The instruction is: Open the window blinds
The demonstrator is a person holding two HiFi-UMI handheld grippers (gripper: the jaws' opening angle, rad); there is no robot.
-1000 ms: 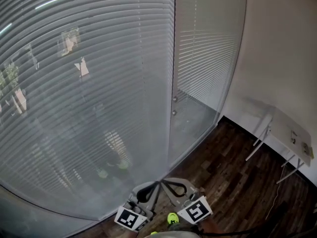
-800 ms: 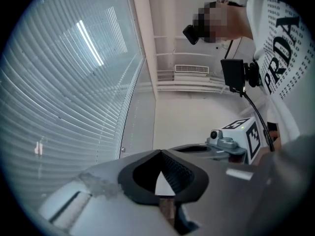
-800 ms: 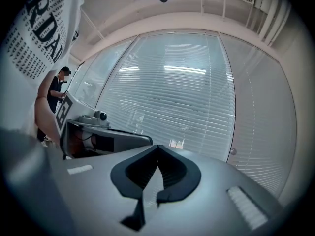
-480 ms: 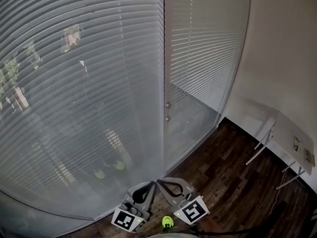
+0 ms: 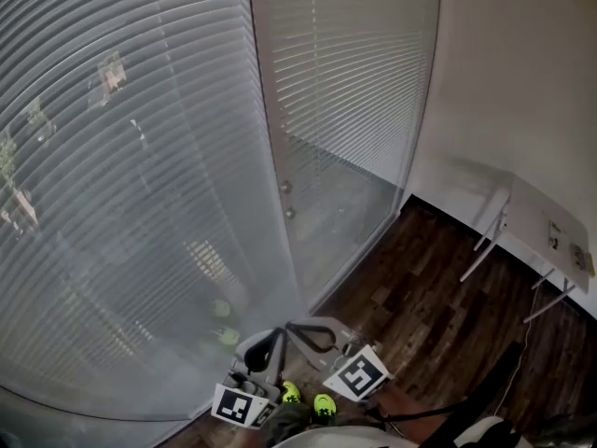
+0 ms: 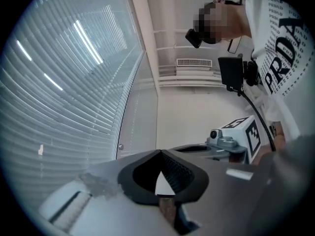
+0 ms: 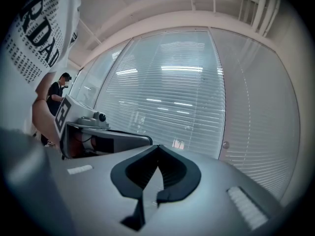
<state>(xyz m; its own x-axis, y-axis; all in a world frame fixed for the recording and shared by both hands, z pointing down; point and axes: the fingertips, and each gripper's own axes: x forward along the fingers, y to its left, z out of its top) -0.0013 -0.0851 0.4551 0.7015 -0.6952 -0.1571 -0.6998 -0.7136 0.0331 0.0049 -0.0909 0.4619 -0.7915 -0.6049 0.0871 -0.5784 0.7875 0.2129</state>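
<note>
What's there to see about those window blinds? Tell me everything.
The window blinds are thin, horizontal, pale grey-white slats hanging in two panels split by a vertical post. The slats look tilted mostly shut. The wide left panel hangs low; the narrow right panel ends higher. They seem to sit behind reflective glass; nothing touches them.

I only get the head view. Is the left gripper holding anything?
Observer: No. The left gripper has its jaws together, with nothing between them.
Operator: And the right gripper?
Observer: The right gripper is shut too, with nothing in it.
</note>
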